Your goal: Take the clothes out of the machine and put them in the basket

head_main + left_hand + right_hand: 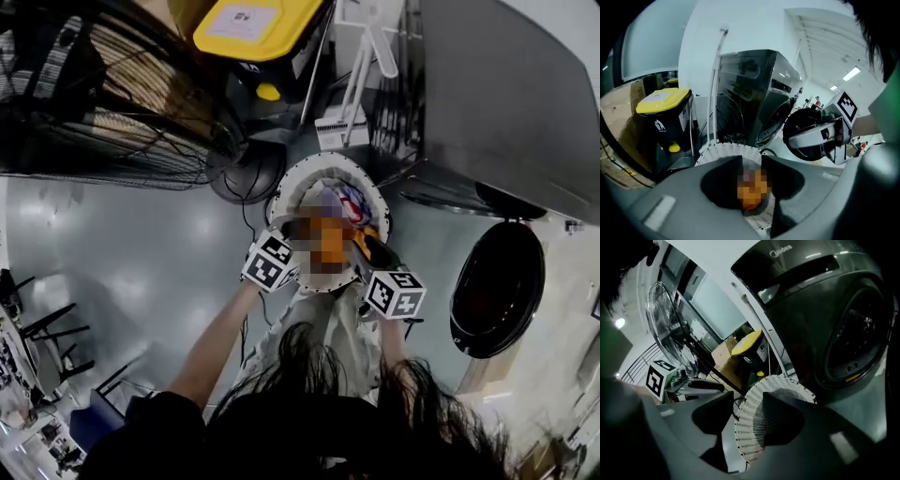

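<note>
The white woven basket (292, 184) stands on the grey floor in front of me, with coloured clothes (345, 200) piled inside. An orange garment (330, 234) hangs over its near rim. My left gripper (298, 251) reaches in from the left. In the left gripper view the left gripper (751, 183) has its jaws close together, with the orange garment (751, 194) filling the gap above the basket (725, 151). My right gripper (371, 253) hovers at the basket's right rim. The right gripper (747, 423) is open, with only the basket (787, 383) showing between its jaws. The dark washing machine (506, 103) stands at the right.
The machine's round door (497, 291) hangs open at the right. A big floor fan (103, 94) fills the upper left, its base (248, 174) and cable beside the basket. A yellow-lidded bin (258, 28) and a white rack (356, 103) stand behind the basket.
</note>
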{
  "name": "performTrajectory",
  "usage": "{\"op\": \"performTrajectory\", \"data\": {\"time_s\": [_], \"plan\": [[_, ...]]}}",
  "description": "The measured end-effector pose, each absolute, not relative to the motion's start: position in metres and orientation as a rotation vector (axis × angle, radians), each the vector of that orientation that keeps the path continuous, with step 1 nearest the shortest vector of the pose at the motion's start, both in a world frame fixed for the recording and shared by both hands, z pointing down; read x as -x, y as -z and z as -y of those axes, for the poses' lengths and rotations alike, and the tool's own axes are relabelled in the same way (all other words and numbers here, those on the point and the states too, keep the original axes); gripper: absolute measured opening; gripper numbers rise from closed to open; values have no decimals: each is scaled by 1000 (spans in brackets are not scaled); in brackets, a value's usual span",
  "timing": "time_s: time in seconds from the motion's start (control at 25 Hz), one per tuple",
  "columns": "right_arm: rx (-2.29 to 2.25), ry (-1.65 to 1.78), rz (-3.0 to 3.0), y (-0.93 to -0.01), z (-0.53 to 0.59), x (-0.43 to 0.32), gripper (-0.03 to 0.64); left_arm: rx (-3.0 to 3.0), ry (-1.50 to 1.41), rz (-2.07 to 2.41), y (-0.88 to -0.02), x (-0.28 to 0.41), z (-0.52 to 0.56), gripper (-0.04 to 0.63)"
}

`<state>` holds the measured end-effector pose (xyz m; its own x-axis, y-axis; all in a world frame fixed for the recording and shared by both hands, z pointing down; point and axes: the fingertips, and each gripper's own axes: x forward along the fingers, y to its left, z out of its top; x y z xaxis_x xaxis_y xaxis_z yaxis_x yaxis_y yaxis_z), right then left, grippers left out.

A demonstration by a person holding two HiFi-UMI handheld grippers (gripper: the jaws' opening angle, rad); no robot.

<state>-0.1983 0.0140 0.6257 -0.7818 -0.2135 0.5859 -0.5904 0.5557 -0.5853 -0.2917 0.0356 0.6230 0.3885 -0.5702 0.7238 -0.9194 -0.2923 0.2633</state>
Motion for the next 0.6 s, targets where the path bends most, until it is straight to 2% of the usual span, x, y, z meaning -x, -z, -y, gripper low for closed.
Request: {"op": "performTrajectory", "data": {"time_s": [0.6], "plan": [[-620, -950, 2541, -466, -45, 220, 178, -2028, -451, 1402, -483, 290, -89, 126]]}}
